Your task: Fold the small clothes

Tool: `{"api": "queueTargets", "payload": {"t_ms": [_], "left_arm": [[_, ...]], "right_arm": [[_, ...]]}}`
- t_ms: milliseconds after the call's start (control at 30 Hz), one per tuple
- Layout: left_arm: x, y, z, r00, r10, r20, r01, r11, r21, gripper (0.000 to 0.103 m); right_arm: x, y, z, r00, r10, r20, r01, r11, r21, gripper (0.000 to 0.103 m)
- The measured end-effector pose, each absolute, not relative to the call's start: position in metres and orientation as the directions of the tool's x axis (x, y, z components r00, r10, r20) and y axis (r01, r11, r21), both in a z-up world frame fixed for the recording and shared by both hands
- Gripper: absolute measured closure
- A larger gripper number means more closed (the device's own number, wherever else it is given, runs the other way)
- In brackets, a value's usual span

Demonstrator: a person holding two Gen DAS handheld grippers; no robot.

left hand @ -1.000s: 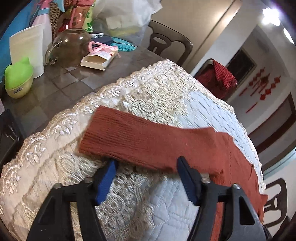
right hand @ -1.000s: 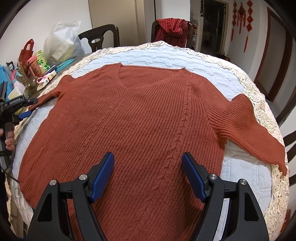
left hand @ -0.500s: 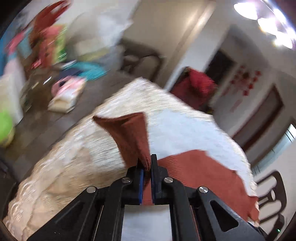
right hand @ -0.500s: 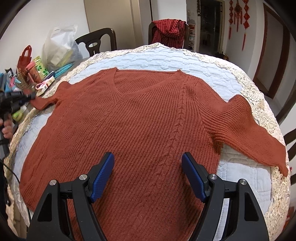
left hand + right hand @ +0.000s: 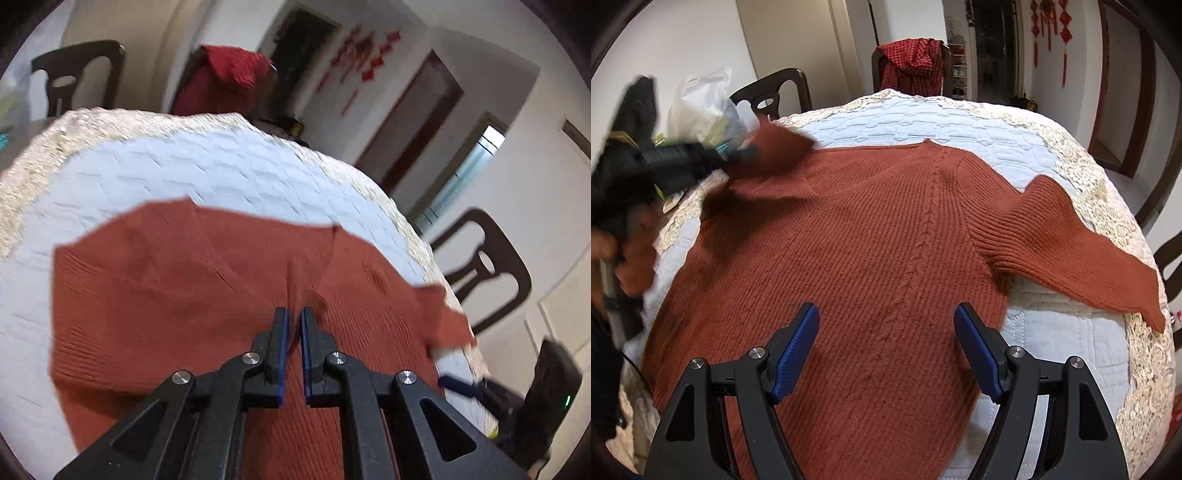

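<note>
The far half of the round tabletop (image 5: 960,122), under its quilted white cover with a lace border, lies bare and open to a pass. The rust-red ribbed knit sweater (image 5: 871,258) fills the near middle, flat and low. At the left, the black left tool (image 5: 746,153), shut on a lifted sleeve, blocks that side, with a white plastic bag (image 5: 701,99) and dark chairs (image 5: 772,96) behind. The right sleeve reaches the right edge.

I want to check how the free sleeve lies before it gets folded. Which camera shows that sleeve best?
The right wrist view: the free sleeve lies sharp and whole from shoulder to cuff, stretched flat toward the lace edge of the table cover. The left wrist view shows only its blurred far end, past the shut left claw.
</note>
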State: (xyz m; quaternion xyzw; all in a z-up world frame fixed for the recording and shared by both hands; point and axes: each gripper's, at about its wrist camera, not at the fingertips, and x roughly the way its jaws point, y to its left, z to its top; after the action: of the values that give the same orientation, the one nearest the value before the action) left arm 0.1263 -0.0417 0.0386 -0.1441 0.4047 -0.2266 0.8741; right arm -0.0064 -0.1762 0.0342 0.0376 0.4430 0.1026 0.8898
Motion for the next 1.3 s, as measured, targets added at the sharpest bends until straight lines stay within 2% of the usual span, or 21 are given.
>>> {"api": "queueTargets", "payload": {"t_ms": [100, 267, 367, 400, 433, 600, 667, 700, 733, 800, 900, 1000, 1300], "left_arm": [[0.106, -0.027, 0.051, 0.605, -0.523, -0.6, 0.294, 0.847, -0.442, 0.07], [0.094, 0.027, 0.069, 0.729, -0.359, -0.583, 0.166, 0.919, -0.358, 0.069], [0.097, 0.061, 0.066, 0.747, -0.261, -0.612, 0.059, 0.942, -0.33, 0.069], [0.096, 0.069, 0.065, 0.749, -0.244, -0.616, 0.037, 0.944, -0.328, 0.069], [0.096, 0.074, 0.063, 0.752, -0.231, -0.617, 0.021, 0.945, -0.328, 0.069], [0.09, 0.089, 0.049, 0.737, -0.213, -0.642, 0.002, 0.95, -0.314, 0.069], [0.092, 0.09, 0.039, 0.722, -0.227, -0.654, 0.02, 0.951, -0.308, 0.07], [0.094, 0.085, 0.033, 0.711, -0.236, -0.662, 0.034, 0.952, -0.303, 0.075], [0.096, 0.082, 0.029, 0.7, -0.243, -0.672, 0.045, 0.953, -0.299, 0.079], [0.098, 0.073, 0.022, 0.679, -0.262, -0.686, 0.073, 0.954, -0.292, 0.079], [0.099, 0.063, 0.018, 0.667, -0.27, -0.694, 0.107, 0.957, -0.27, 0.079], [0.104, 0.059, 0.013, 0.65, -0.286, -0.704, 0.13, 0.955, -0.268, 0.079], [0.106, 0.058, 0.017, 0.653, -0.276, -0.706, 0.127, 0.958, -0.257, 0.079]], "right_arm": [[-0.005, -0.181, 0.039, 0.588, 0.235, -0.774, -0.15, 0.972, 0.181, 0.028], [0.016, -0.179, 0.048, 0.567, 0.349, -0.746, -0.179, 0.936, 0.302, 0.029], [0.035, -0.17, 0.048, 0.552, 0.382, -0.741, -0.196, 0.923, 0.33, 0.044], [0.046, -0.165, 0.046, 0.541, 0.384, -0.749, -0.199, 0.923, 0.329, 0.053], [0.055, -0.161, 0.044, 0.528, 0.393, -0.753, -0.204, 0.919, 0.337, 0.058], [0.097, -0.138, 0.02, 0.44, 0.414, -0.797, -0.209, 0.91, 0.357, 0.058], [0.107, -0.127, 0.011, 0.415, 0.412, -0.811, -0.213, 0.911, 0.353, 0.062], [0.108, -0.124, 0.011, 0.419, 0.404, -0.813, -0.222, 0.914, 0.34, 0.069], [0.108, -0.122, 0.012, 0.426, 0.393, -0.815, -0.228, 0.918, 0.324, 0.081], [0.11, -0.12, 0.013, 0.423, 0.397, -0.814, -0.233, 0.916, 0.326, 0.096], [0.113, -0.124, 0.023, 0.456, 0.402, -0.794, -0.243, 0.915, 0.323, 0.1], [0.118, -0.132, 0.034, 0.496, 0.405, -0.768, -0.24, 0.914, 0.327, 0.1], [0.143, -0.147, 0.015, 0.48, 0.434, -0.762, -0.192, 0.9, 0.391, 0.099]]}}
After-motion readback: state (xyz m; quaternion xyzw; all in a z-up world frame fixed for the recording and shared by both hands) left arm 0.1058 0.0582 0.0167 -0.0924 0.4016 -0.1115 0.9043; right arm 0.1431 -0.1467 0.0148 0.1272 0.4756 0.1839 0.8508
